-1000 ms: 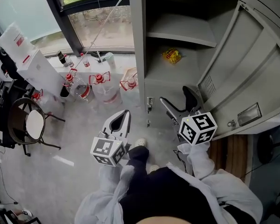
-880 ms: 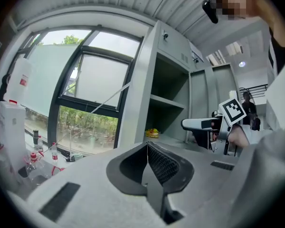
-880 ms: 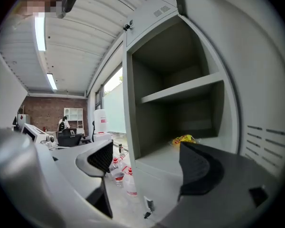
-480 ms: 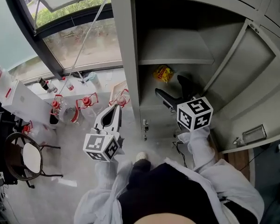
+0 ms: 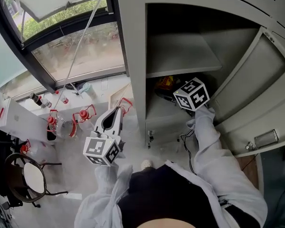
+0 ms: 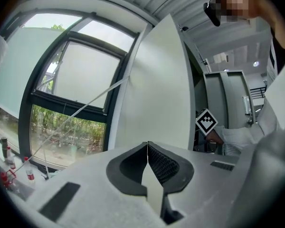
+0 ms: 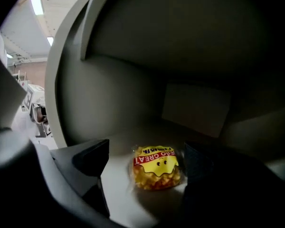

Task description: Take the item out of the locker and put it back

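The right hand-held gripper [image 7: 143, 160], reached into the grey metal locker [image 5: 131, 56] on an outstretched white sleeve [image 5: 205, 137], is opening its jaws around the yellow-and-red snack packet [image 7: 156, 169] lying on the lower shelf [image 7: 118, 185]. The left hand-held gripper [image 6: 147, 151], clenched on nothing, hangs outside, pointing toward the window [image 6: 71, 89].
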Motion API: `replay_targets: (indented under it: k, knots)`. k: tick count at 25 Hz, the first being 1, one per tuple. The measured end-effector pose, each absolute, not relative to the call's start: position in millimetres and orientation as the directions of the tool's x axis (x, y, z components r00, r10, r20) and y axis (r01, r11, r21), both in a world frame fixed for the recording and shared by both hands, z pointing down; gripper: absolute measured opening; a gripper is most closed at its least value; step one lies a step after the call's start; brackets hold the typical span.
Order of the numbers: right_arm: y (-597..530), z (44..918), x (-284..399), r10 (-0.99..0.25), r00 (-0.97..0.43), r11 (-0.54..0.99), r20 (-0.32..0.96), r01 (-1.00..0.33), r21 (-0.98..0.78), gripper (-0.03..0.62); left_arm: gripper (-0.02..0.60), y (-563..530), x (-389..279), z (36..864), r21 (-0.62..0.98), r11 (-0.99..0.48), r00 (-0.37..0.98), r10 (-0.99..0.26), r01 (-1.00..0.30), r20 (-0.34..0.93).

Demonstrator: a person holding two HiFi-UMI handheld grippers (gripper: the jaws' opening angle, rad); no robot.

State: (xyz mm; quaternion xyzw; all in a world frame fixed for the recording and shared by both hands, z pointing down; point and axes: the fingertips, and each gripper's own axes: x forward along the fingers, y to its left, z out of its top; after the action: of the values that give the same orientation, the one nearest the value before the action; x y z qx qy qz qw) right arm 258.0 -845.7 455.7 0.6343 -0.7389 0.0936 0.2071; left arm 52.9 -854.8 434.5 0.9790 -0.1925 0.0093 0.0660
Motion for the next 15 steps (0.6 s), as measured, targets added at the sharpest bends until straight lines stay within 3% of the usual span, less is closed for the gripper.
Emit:
replay_targets:
  k: [5, 15]
  knots:
    - [-863, 486, 270, -0.823, -0.133, 0.229, 0.552, -0.968, 0.107, 0.522, 0.009, -867, 53, 442, 0.139, -0.923, 0.933, -0.356, -0.359, 0.048]
    - [-870, 505, 282, -0.744, -0.165, 0.241, 0.648, -0.970, 0.029, 0.523, 0.009, -875, 56, 447, 0.165, -0.924, 0.939, -0.342, -0.344, 0.042]
